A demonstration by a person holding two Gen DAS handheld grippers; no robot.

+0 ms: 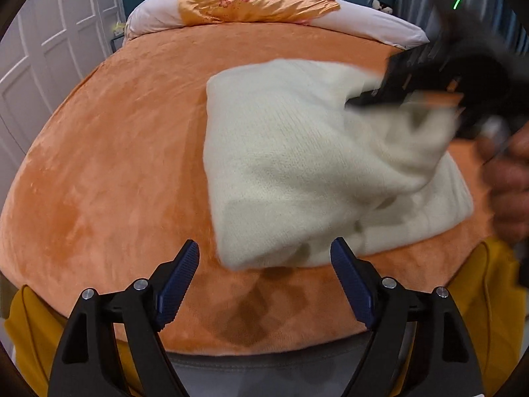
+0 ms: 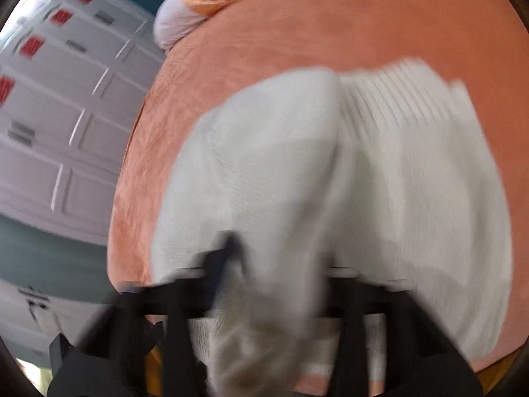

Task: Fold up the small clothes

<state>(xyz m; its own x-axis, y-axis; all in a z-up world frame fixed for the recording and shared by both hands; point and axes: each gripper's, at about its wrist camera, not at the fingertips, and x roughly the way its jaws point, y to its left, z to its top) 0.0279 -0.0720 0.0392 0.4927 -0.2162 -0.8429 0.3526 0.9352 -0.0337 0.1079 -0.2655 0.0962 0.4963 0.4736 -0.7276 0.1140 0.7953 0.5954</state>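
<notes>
The left gripper (image 1: pixel 264 278) hangs spread wide and empty over an orange bedspread (image 1: pixel 115 165). Just ahead of it and slightly to its right lies a cream knit garment (image 1: pixel 281 165), partly folded. The right gripper (image 1: pixel 380 99), blurred, is clenched on a lifted fold of that garment, which fills its own view (image 2: pixel 274 297).

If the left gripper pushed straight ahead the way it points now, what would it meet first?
Most likely the near folded edge of the cream sweater, just beyond the open left gripper; depth is uncertain, so it might graze the orange blanket first.
</notes>
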